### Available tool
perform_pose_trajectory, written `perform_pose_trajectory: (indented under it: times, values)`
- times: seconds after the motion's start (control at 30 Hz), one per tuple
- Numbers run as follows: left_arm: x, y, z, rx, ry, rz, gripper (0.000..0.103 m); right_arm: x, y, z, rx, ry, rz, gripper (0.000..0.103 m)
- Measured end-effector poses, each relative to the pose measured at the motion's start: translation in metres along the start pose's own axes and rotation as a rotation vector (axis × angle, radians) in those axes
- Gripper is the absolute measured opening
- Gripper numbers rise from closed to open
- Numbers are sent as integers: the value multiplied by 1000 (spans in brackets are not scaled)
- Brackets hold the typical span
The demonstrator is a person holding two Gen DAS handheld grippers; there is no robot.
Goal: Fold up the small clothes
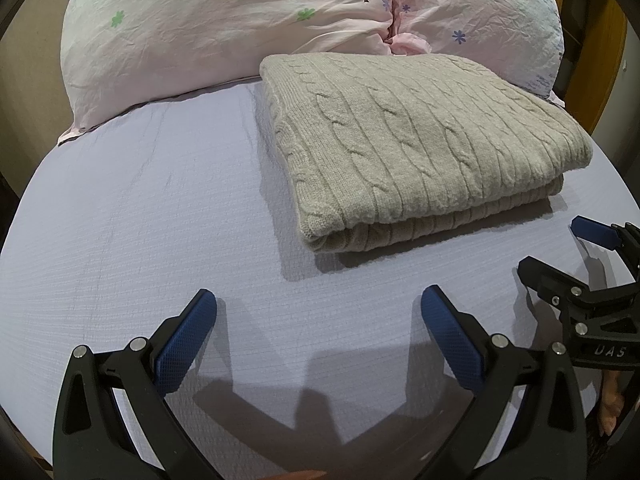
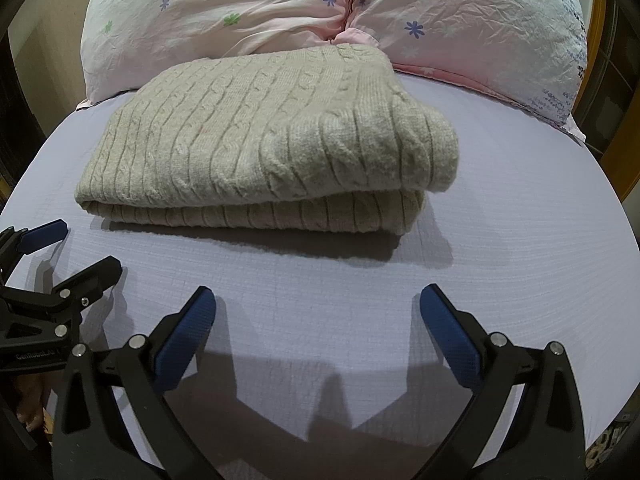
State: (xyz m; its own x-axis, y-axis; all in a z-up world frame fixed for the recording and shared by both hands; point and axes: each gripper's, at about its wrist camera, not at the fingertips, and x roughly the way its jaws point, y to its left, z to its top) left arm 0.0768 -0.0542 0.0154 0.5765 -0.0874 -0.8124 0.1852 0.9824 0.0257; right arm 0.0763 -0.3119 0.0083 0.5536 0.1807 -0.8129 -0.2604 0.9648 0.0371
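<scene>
A beige cable-knit sweater lies folded in a neat rectangle on the lilac bed sheet; it also shows in the right wrist view. My left gripper is open and empty, hovering over bare sheet in front of the sweater's near left corner. My right gripper is open and empty, over bare sheet in front of the sweater. Each gripper shows at the edge of the other's view: the right gripper and the left gripper, both with jaws apart.
Two pink floral pillows lie behind the sweater at the head of the bed. A wooden bed frame rises at the right. The sheet stretches bare to the left and right of the sweater.
</scene>
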Motion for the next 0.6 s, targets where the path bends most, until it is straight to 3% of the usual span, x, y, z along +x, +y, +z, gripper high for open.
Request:
perform_pose_trajectory:
  times: [0.6]
  values:
    - [1, -1, 3, -5, -3, 6, 102, 0, 0, 0, 0, 0, 0, 101]
